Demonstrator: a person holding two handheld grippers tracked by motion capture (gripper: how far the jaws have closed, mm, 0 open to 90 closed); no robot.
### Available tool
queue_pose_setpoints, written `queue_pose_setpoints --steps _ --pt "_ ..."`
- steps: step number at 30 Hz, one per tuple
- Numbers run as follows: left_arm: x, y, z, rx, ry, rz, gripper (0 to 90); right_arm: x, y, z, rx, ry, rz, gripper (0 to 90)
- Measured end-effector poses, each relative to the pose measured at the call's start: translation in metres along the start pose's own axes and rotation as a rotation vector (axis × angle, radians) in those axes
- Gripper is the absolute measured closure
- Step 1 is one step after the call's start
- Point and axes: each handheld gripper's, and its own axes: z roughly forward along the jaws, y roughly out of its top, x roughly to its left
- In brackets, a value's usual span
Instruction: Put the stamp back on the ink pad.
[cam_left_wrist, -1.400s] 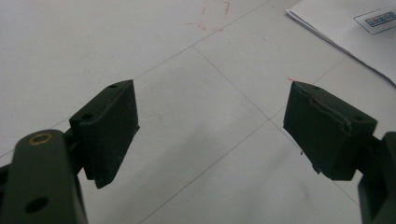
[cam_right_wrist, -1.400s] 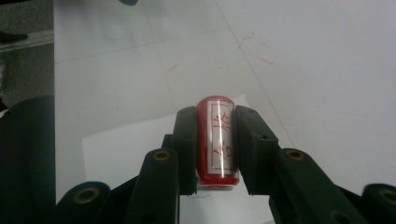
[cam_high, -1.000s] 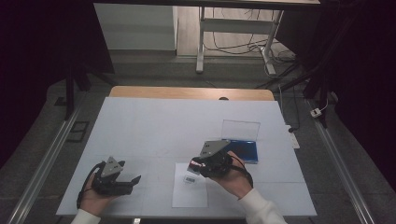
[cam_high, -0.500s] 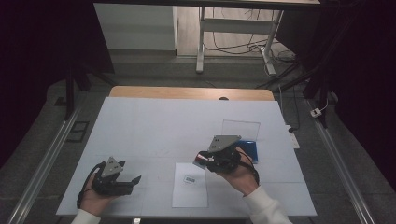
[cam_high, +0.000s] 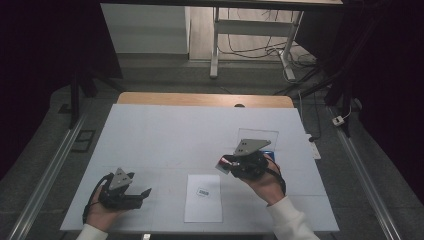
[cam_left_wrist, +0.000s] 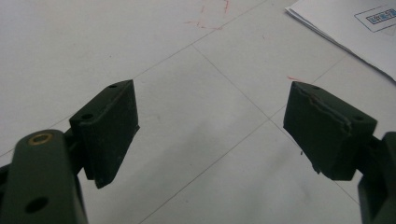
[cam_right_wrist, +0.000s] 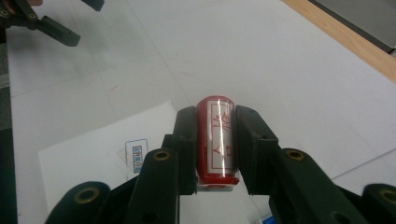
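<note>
At the near edge of the white table (cam_high: 165, 130), the left gripper (cam_high: 142, 194) rests low on the surface in the person's left hand (cam_high: 97, 215), its jaws spread wide with bare tabletop between them. Just to its right lies a sheet of paper (cam_high: 204, 207) bearing a small blue-framed stamp mark (cam_high: 202, 192). Farther in and to the right, the right gripper (cam_high: 223, 164) is held above the table, beyond the sheet's far right corner, its jaws clamped tight on a red stamp (cam_right_wrist: 217, 140) that has a white label with red characters. Behind that gripper sit a blue ink pad (cam_high: 269, 155) and a clear lid (cam_high: 257, 136), near the table's right side.
</note>
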Motion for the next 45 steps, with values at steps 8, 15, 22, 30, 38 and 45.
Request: queue_pose_setpoints --steps 8,15,22,30,38,45 --pt "0.000 0.000 0.000 0.001 0.001 0.002 18.1 -0.016 -0.007 -0.008 0.009 -0.052 0.038 69.8" --pt "0.000 0.000 0.000 0.001 -0.002 0.002 18.1 -0.034 -0.018 -0.015 0.021 -0.106 0.085 69.8" --pt "0.000 -0.001 0.000 0.004 -0.001 0.004 18.1 -0.049 -0.027 -0.021 0.035 -0.152 0.123 69.8" --pt "0.000 -0.001 0.001 0.006 -0.001 0.003 18.2 -0.065 -0.039 -0.025 0.050 -0.191 0.161 69.7" --pt "0.000 -0.001 0.001 0.008 -0.002 0.006 18.1 -0.076 -0.050 -0.025 0.088 -0.225 0.191 69.7" --pt "0.000 -0.001 0.001 0.010 -0.006 0.008 18.1 -0.083 -0.059 -0.019 0.124 -0.232 0.210 69.7"
